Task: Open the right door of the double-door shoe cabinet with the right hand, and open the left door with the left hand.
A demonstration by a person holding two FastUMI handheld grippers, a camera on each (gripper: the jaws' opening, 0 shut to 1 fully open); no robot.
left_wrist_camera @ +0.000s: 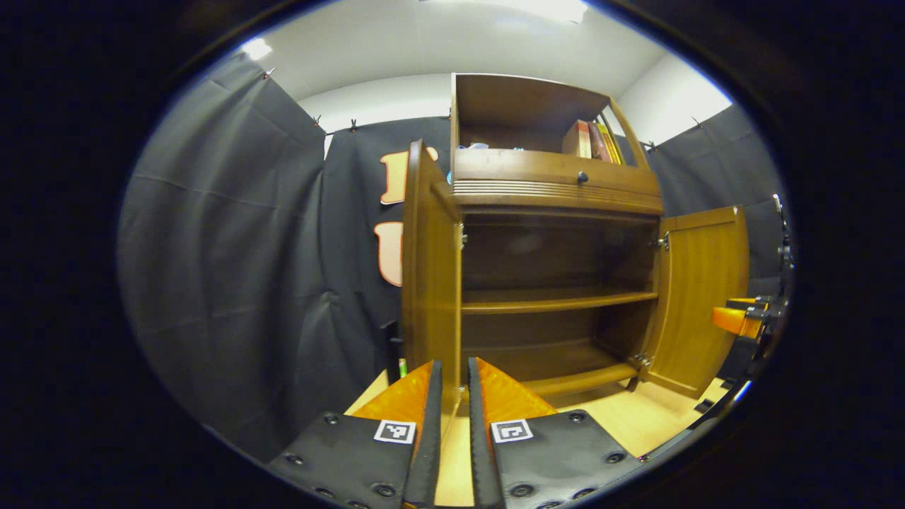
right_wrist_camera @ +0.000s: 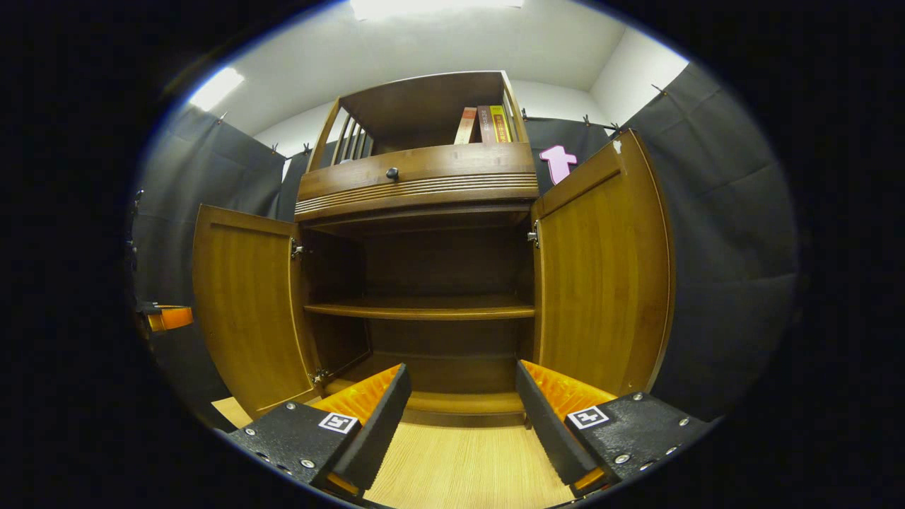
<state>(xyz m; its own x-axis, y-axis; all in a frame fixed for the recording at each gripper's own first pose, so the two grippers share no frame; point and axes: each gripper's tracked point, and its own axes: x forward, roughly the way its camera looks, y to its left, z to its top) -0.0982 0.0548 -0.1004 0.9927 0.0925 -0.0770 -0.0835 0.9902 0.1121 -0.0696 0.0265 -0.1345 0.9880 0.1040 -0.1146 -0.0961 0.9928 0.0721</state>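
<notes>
The brown wooden shoe cabinet (left_wrist_camera: pixel 558 187) stands with both doors swung out. Its left door (left_wrist_camera: pixel 428 283) is seen almost edge-on, just beyond my left gripper (left_wrist_camera: pixel 454 364), whose fingers are nearly together with only a thin slit and nothing between them. The right door (left_wrist_camera: pixel 700 297) hangs wide open at the far side. In the right gripper view the left door (right_wrist_camera: pixel 247 304) and right door (right_wrist_camera: pixel 601 268) flank the bare shelves (right_wrist_camera: pixel 424 309). My right gripper (right_wrist_camera: pixel 463 371) is open in front of the lower compartment, touching neither door.
Several books (right_wrist_camera: pixel 484 124) stand in the cabinet's top compartment above a drawer with a dark knob (right_wrist_camera: pixel 391 172). Black cloth walls close in on both sides. The floor (right_wrist_camera: pixel 459 459) is light wood. The other gripper (left_wrist_camera: pixel 739 319) shows beyond the right door.
</notes>
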